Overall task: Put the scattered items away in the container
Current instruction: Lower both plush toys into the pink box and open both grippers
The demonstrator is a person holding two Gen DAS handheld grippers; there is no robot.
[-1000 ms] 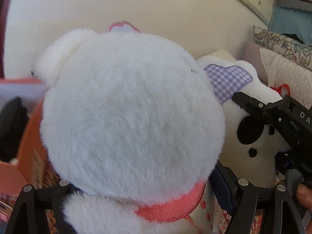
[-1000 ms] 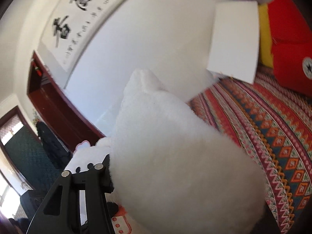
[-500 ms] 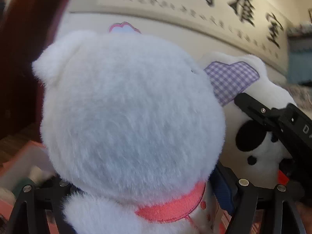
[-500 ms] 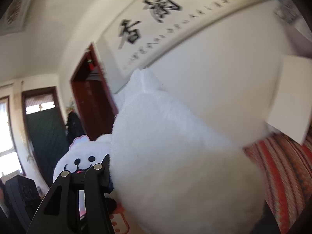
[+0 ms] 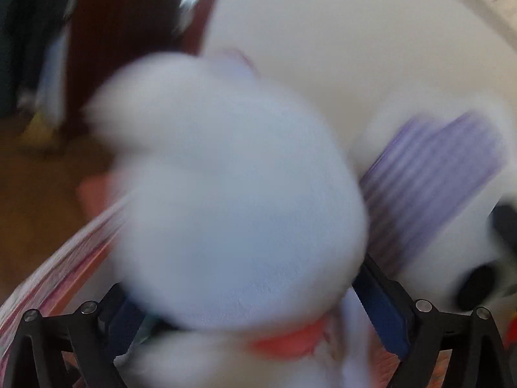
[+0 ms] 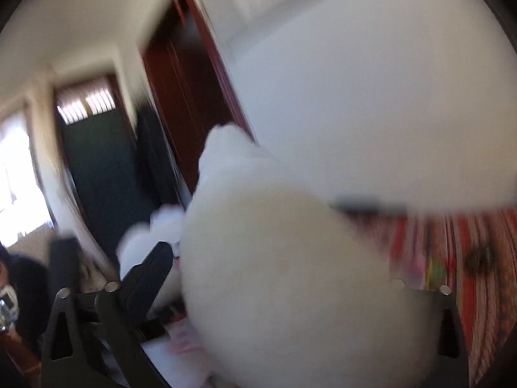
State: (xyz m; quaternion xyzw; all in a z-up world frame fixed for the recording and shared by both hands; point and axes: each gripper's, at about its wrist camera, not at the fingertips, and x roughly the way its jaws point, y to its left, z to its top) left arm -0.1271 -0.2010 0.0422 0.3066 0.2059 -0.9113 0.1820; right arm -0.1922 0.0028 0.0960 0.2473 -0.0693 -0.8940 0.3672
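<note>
The white bear [image 5: 239,194] sits between the fingers of the left gripper [image 5: 252,317], which pinches it low down near its pink collar [image 5: 290,339], its round head filling the left wrist view. Just beside it, touching its right side, is a second plush [image 5: 436,174] with a purple checked ear, and that one [image 6: 290,284] bulks between the fingers of the right gripper [image 6: 258,307], which clamp it on both sides. Both toys are held up in the air, not in any container; no container shows clearly in either view. Compared with half a second ago, both views have smeared with motion and swung round: the calligraphy scroll that stood behind the toys has slid almost out of sight, and a dark red door frame [image 6: 194,90], a green door [image 6: 97,161] and brown floor [image 5: 35,194] have come in instead, with a striped cloth [image 5: 58,274] at lower left. The toys keep the same place in the fingers, so the grips appear to have held through the swing. My reading is that both plush toys are being carried fast toward the container, and release has not yet come; a quick swing like this could loosen soft fur in the fingers.
</note>
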